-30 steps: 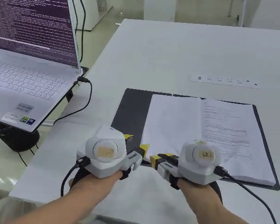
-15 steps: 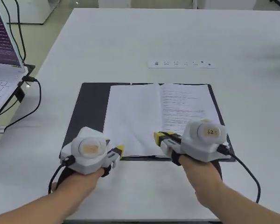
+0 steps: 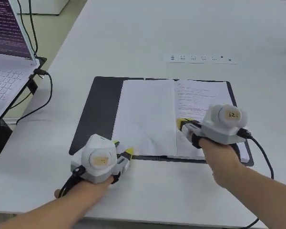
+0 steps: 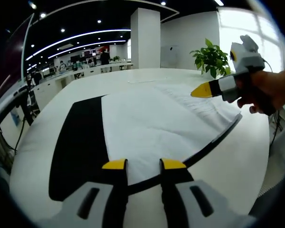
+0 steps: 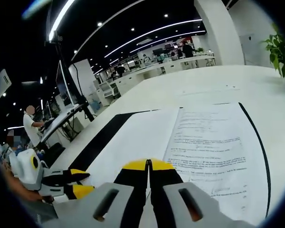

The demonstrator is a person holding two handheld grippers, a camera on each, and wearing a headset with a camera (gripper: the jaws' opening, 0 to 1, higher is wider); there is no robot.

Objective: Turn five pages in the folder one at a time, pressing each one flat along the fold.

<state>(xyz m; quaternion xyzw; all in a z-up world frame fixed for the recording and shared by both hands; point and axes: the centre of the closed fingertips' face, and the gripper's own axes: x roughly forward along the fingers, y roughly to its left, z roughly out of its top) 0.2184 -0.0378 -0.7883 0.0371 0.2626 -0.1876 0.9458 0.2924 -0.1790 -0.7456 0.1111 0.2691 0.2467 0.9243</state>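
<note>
Five turns wanted, tally unreadable: folder [image 3: 102,109] lies open, right claw [image 3: 183,125] pinched together over the printed page [image 3: 205,100] beside the fold, left claw [image 4: 143,165] apart at its near edge.

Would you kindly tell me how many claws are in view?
2. The left claw is open at the folder's near edge; the right claw, shut, is at the pages' fold.

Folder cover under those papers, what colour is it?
Black: the folder cover shows best in the head view, beside the white pages.
</note>
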